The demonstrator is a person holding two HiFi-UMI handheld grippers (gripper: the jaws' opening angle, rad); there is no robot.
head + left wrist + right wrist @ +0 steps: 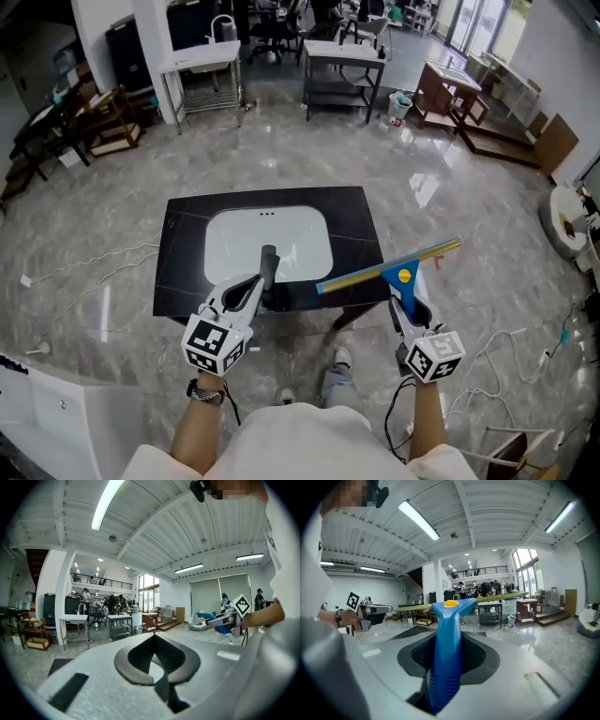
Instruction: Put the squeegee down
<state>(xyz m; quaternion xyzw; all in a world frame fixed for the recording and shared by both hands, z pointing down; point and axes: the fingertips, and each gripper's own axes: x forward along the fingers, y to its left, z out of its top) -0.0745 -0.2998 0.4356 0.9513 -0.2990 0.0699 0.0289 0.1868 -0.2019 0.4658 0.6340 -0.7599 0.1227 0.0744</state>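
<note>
While my right tool (406, 298) clamps blue handle of squeegee (403, 274), yellow blade hangs tilted over right edge of black worktop (183, 272), centre-right of head view. My left tool (268, 262) closed, nothing in it, at worktop front edge just below white basin (267, 234).
</note>
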